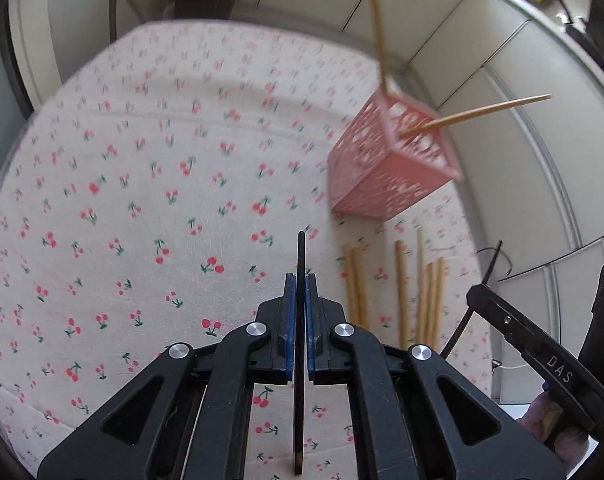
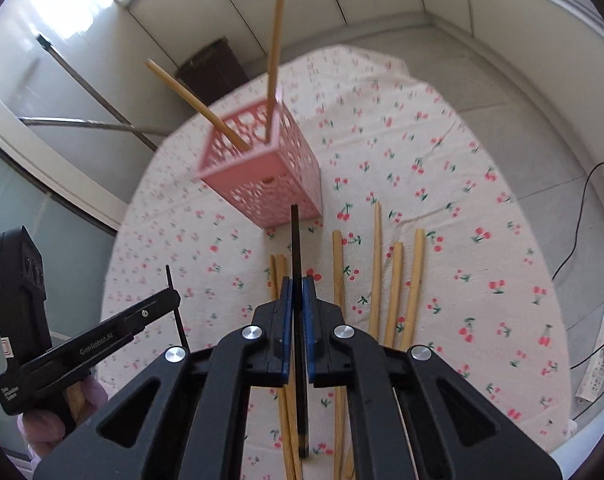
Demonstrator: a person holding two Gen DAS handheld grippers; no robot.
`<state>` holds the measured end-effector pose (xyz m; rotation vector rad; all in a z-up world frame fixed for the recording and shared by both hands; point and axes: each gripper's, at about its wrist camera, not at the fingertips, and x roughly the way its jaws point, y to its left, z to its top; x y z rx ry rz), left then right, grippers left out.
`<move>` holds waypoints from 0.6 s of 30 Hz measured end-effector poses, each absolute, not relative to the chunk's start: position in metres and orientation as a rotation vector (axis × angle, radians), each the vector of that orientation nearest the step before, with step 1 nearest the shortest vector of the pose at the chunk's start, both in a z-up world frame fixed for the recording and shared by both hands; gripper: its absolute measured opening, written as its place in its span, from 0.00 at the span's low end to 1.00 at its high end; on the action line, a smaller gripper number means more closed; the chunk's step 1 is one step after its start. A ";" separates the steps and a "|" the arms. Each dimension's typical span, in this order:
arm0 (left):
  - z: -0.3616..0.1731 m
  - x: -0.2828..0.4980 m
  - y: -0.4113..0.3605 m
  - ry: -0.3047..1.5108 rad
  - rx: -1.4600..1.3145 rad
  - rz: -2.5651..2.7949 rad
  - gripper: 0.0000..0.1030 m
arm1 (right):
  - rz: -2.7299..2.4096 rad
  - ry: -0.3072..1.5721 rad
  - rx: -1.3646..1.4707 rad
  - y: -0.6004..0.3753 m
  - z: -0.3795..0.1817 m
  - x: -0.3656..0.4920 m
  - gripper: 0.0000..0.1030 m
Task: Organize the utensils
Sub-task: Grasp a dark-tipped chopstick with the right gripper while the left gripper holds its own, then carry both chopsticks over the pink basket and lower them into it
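Observation:
A pink perforated holder [image 1: 386, 164] stands on the cherry-print tablecloth [image 1: 142, 200] with two wooden chopsticks [image 1: 378, 28] leaning out of it. It also shows in the right wrist view [image 2: 270, 168]. Several wooden chopsticks [image 2: 394, 288] lie flat on the cloth in front of the holder; they show in the left wrist view [image 1: 402, 288] too. My left gripper [image 1: 301, 280] is shut on a black chopstick [image 1: 300, 320], held above the cloth left of the holder. My right gripper [image 2: 297, 282] is shut on another black chopstick [image 2: 298, 280], above the loose wooden ones.
A dark bin [image 2: 214, 64] stands on the floor beyond the round table. White cabinet walls surround the table. A power strip with cables [image 2: 598, 352] lies on the floor at the right. Each gripper shows at the edge of the other's view [image 1: 542, 352].

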<state>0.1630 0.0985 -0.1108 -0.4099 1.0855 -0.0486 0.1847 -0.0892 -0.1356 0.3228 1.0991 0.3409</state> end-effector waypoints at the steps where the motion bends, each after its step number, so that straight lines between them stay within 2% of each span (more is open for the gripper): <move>1: -0.099 0.157 0.098 1.045 -0.398 -0.054 0.03 | 0.346 1.078 0.327 -0.092 -0.127 0.180 0.05; 10: -0.018 0.104 0.081 0.774 -0.313 -0.037 0.03 | 0.395 0.902 0.367 -0.120 -0.061 0.142 0.05; 18: 0.064 0.121 0.077 0.618 -0.286 -0.014 0.03 | 0.386 0.787 0.495 -0.158 -0.014 0.155 0.05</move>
